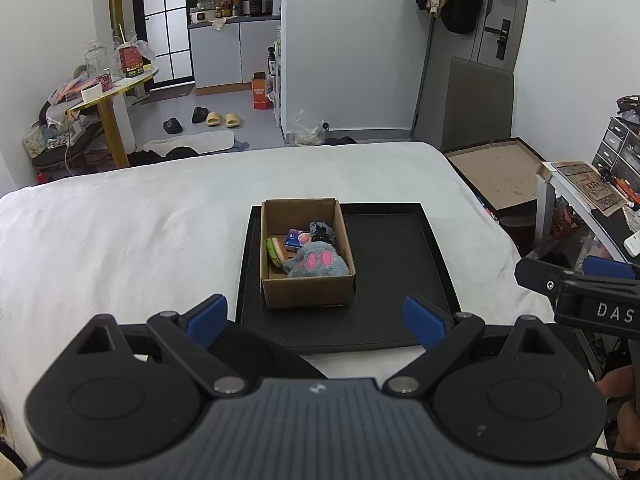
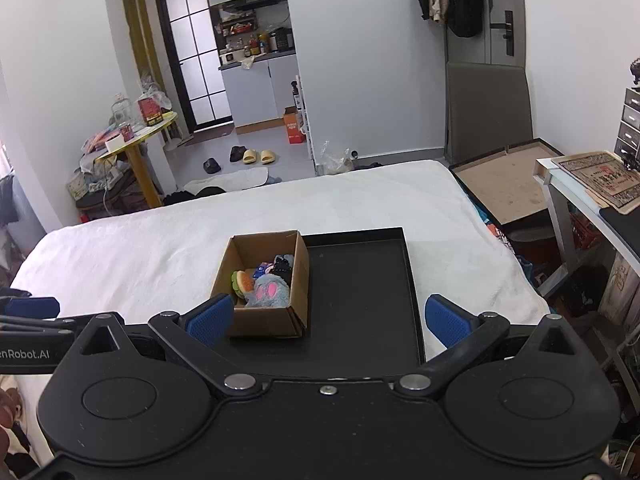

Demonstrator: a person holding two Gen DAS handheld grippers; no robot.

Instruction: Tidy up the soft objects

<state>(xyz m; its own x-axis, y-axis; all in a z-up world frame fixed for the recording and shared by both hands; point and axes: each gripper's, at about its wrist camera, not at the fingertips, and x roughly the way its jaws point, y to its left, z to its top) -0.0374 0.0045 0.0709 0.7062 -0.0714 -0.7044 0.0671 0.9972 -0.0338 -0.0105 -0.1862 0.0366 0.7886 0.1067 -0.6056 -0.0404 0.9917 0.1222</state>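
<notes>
A cardboard box [image 1: 308,292] stands on the left part of a black tray [image 1: 394,264] on the white bed. Inside lie a grey plush with pink eyes [image 1: 318,263], a burger-shaped toy [image 1: 275,251], a blue packet [image 1: 296,239] and a dark fuzzy item [image 1: 322,232]. My left gripper [image 1: 316,320] hovers open just before the tray, holding nothing. From the right wrist view the box [image 2: 266,322], the grey plush [image 2: 267,291] and the tray [image 2: 362,292] appear again. My right gripper [image 2: 329,320] is open and empty above the tray's near edge.
The white bed [image 1: 140,224] spreads to the left and beyond the tray. At its right edge are a flat cardboard sheet [image 1: 496,172], a white desk [image 2: 576,196] and drawers. A cluttered yellow round table [image 1: 116,88] and slippers [image 1: 222,119] are on the floor beyond.
</notes>
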